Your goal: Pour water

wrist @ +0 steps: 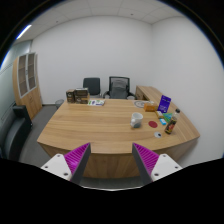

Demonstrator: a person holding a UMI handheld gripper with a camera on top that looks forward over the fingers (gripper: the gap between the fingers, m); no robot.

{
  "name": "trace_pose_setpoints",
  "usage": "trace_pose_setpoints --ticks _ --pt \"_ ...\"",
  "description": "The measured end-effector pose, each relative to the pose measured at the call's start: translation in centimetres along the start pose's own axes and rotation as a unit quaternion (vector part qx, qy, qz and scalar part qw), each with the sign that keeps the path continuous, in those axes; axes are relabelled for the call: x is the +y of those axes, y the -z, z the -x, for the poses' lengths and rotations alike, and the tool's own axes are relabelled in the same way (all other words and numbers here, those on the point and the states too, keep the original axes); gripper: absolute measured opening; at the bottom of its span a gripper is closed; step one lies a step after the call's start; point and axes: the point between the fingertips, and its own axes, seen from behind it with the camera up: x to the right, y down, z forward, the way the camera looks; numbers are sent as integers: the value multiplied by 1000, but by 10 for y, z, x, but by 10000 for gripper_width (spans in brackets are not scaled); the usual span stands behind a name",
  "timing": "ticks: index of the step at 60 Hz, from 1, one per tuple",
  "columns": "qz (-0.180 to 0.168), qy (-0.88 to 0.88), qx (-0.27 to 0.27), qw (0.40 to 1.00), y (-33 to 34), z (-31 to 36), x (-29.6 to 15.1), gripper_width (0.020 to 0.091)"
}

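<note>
My gripper (112,160) hangs high over the near edge of a large wooden table (95,125), its two magenta-padded fingers (76,157) spread wide with nothing between them. Far beyond the fingers, toward the right end of the table, stands a pale cup (137,119). Further right of it sits a cluster of small items (167,124), among them what looks like a bottle; they are too small to tell apart.
A purple and white box (164,103) stands behind the cluster. Books or boxes (78,97) lie at the table's far side. Two office chairs (108,88) stand behind the table, a cabinet (28,85) by the left wall, and a dark chair (14,135) at the near left.
</note>
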Motion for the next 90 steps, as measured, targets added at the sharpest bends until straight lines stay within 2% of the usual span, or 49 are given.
trace_pose_setpoints --ticks 6,23,48,57,67,71,73,80,90 --pt "8 -7 10 1000 -2 -15 5 857" --pt "14 -38 35 999 -74 -163 33 854" --pt "-37 -69 78 994 -256 -443 33 850" --pt "-50 -75 66 994 -327 -492 22 851" --pt "-67 -54 38 996 -389 -503 5 841" --pt "-73 -45 31 996 -405 -500 2 805" --pt "-77 -42 34 996 -412 -502 0 764" --pt "-92 -39 29 995 -423 -501 -6 538" --pt "-99 -35 31 994 -424 -502 -7 444"
